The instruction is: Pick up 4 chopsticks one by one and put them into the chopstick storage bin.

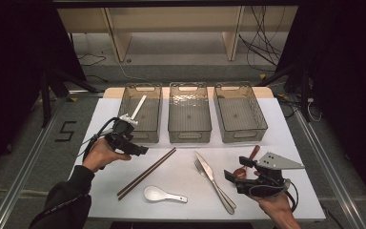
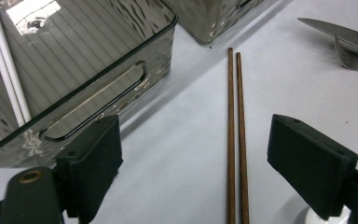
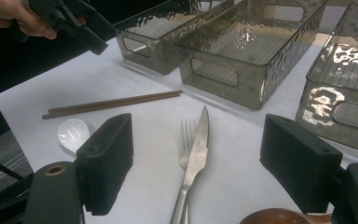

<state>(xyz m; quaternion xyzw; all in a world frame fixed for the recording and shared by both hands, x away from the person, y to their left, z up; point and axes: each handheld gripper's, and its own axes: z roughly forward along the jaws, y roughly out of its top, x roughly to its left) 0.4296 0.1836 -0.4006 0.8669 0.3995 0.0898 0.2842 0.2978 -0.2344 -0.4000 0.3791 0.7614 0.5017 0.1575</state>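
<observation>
1. Partly hidden is the brown wooden spoon (image 1: 246, 164): in the high view the right gripper (image 1: 232, 177) covers most of its bowl, and in the right gripper view only a curved brown edge shows at the bottom, cut off by the frame.
2. The white ceramic spoon (image 1: 162, 194) lies near the front edge of the table (image 1: 295, 157); in the left gripper view only a small white piece of it appears behind the right-hand jaw.
3. The left gripper (image 1: 140, 150) hangs above the table just in front of the left bin (image 1: 141, 112). Its jaws stand wide apart and hold nothing; the brown chopsticks (image 2: 236, 135) lie on the table under the gap, closer to one jaw, and the pads do not touch them.
4. The right gripper also has its jaws wide apart with nothing between the pads. It rests low at the front right, and the knife (image 3: 196, 158) and the fork (image 3: 185, 140) lie on the table in front of it, the knife partly over the fork.
5. A white rod (image 1: 138, 108) leans inside the left bin; what it is, I cannot tell clearly.
6. The middle bin (image 1: 189, 113) and the right bin (image 1: 239, 113) stand side by side behind the cutlery, with nothing visible inside them.
</observation>
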